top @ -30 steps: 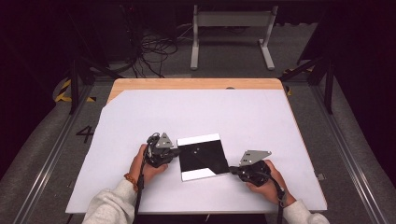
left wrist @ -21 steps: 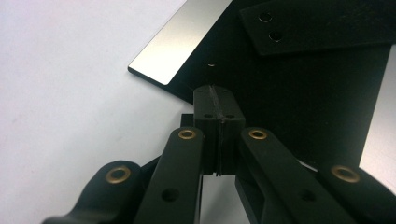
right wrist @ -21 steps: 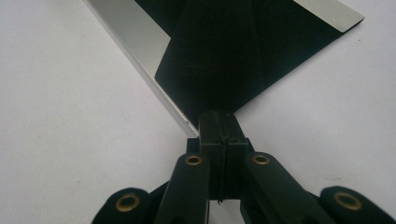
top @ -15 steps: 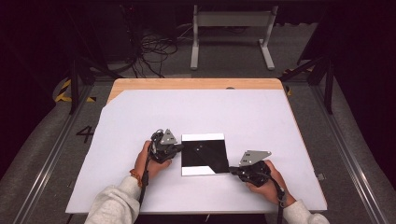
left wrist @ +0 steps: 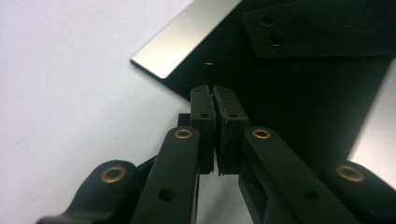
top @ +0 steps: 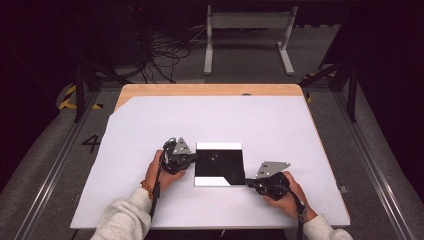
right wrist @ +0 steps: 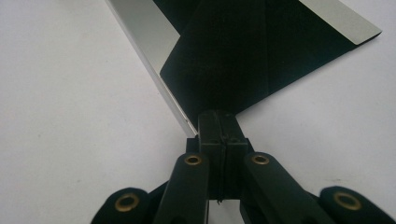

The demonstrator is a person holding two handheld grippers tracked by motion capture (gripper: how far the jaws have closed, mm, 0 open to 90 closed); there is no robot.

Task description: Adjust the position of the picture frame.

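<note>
White bench (top: pixel 280 125) top, wooden edge at far side. Black sheet with white margins (top: pixel 218 164), one corner folded over into a black triangle, lies flat between the two claws. Left claw (top: pixel 191 159): jaws pressed together at the sheet's left edge, tips over the black surface. Right claw (top: pixel 248 182): jaws pressed together, pinching the sheet's near right corner just ahead of its tips.
</note>
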